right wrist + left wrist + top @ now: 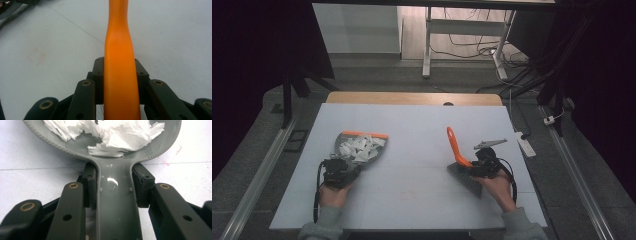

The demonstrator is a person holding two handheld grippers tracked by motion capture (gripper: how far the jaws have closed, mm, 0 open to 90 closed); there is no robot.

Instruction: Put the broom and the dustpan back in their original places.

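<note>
The grey dustpan (361, 146) lies flat on the left half of the white counter (412, 125), its orange front lip pointing away from the person and its pan heaped with torn white paper scraps (358, 148). In the left gripper view the scraps (110, 132) sit piled against the pan's ribbed rear wall, and the dustpan's glossy grey handle (117, 202) runs straight back between the two pads of the left claw (113, 187), which is clamped on it from both sides. The left hand (333, 192) holds that claw (343, 167) near the counter's front left.

On the right half, well apart from the dustpan, the brush (462, 165) stands with its grey bristle head on the counter and its orange handle (455, 145) tilted up and away. The right claw (479, 167) is closed tight on the lower part of that handle; the right gripper view shows the handle (120, 82) pinched between the pads of the right claw (120, 72), rising out of the top of the picture. The right hand (497, 187) grips the tool from behind.

The counter top is a pale matte sheet with faint seams and a small reddish mark (36, 56); a strip of wooden edge (412, 97) shows at its far side. Beyond lies grey floor (377, 75), a white table frame (432, 35), loose cables (492, 47) and dark curtains (257, 45) on both sides
</note>
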